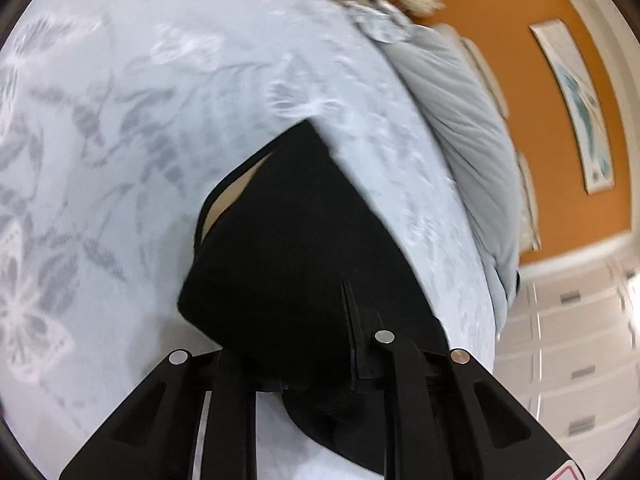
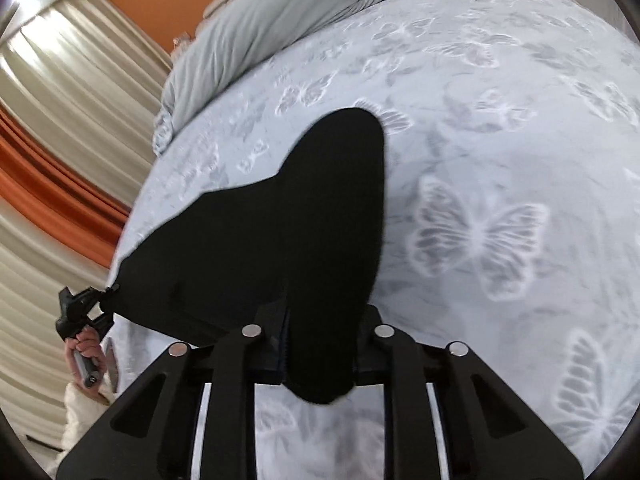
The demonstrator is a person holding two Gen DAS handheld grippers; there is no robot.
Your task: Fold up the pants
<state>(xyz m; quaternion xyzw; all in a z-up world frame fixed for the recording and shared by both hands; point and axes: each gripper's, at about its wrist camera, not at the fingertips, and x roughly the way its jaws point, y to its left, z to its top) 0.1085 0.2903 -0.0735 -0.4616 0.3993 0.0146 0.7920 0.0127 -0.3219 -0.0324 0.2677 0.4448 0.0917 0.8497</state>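
Black pants hang lifted above a pale blue bedspread with butterfly print. My left gripper is shut on one edge of the pants, the cloth bunched between its fingers. In the right wrist view my right gripper is shut on another edge of the pants, which stretch away to the left. The left gripper also shows there, at the far left, pinching the pants' other corner, with the person's hand below it.
A grey folded duvet lies along the bed's head. An orange wall with a framed picture and white drawers stand beyond the bed. Beige and orange curtains hang at the left of the right wrist view.
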